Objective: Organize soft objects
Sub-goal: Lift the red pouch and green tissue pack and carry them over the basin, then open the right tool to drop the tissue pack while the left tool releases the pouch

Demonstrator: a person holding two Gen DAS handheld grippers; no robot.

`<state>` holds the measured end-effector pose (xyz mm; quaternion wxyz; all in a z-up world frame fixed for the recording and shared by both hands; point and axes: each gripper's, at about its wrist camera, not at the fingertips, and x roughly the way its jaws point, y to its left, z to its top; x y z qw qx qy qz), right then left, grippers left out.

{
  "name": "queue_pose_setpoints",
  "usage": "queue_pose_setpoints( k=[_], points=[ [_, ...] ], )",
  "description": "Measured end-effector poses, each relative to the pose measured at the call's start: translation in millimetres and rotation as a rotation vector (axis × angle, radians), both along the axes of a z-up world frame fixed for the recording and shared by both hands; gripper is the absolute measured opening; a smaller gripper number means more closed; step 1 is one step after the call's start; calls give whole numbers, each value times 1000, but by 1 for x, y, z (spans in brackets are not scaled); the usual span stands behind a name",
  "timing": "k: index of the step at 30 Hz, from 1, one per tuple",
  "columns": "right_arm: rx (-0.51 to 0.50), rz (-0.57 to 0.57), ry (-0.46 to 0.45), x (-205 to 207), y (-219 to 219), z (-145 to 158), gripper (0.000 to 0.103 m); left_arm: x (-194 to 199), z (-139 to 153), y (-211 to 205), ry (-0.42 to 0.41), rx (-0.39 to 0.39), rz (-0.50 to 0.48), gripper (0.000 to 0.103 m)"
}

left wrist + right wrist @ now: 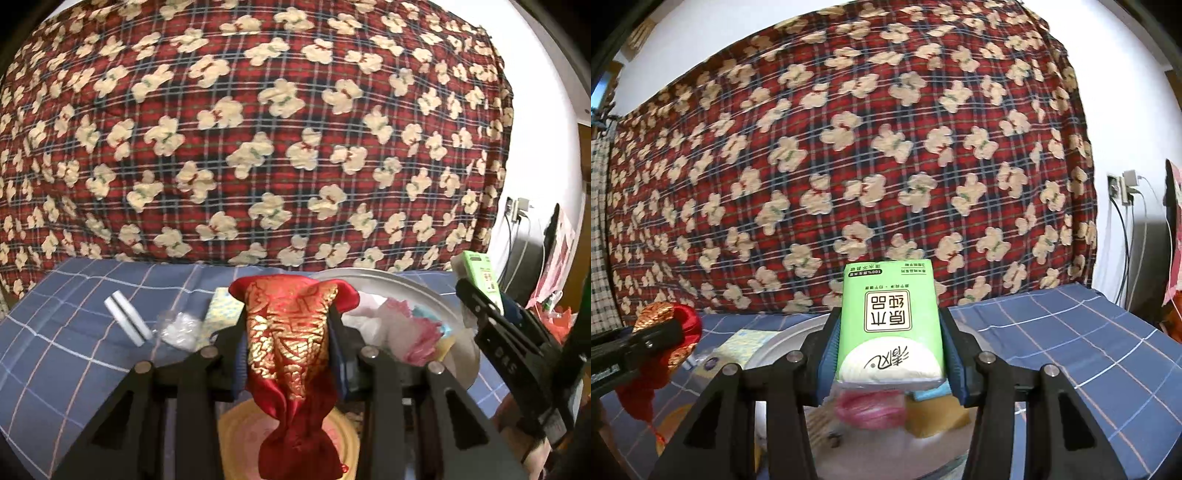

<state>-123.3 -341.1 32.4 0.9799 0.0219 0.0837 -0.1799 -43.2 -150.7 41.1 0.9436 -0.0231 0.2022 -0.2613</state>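
My left gripper [290,321] is shut on a red and gold brocade pouch [291,354], which hangs limp between the blue pads above the bed. The same pouch [670,332] shows at the left of the right wrist view, held in the black left gripper. My right gripper [888,332] is shut on a green tissue pack [890,325], upright between its pads. That tissue pack [480,273] and the right gripper [476,291] appear at the right of the left wrist view. Under both lies a round white basin [369,275] holding pink and white soft items [417,328].
A blue checked sheet [55,332] covers the bed; a red plaid quilt with cream bears [258,129] rises behind. On the sheet lie a white flat packet [127,317], a clear plastic wrapper [179,328] and a yellow-patterned packet [221,310]. A round pink-and-yellow object [236,439] sits below the pouch.
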Motion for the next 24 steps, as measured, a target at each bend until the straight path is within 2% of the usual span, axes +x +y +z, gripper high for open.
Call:
queue_pose_setpoints(
  k=[4,13,20,24],
  points=[
    [22,-30,1,1,-19,1,52,0,2,-15,0,-17,-38,36],
    [17,-89,33,12,-60,1,52,20,1,-58,74,-64,-95,36],
    [64,-87,79,26,-87,-5,52,38,-3,-97,106,-19,-55,35],
    [106,-78,108,33,-96,-9,52,40,-15,-110,101,38,-36,36]
  ],
)
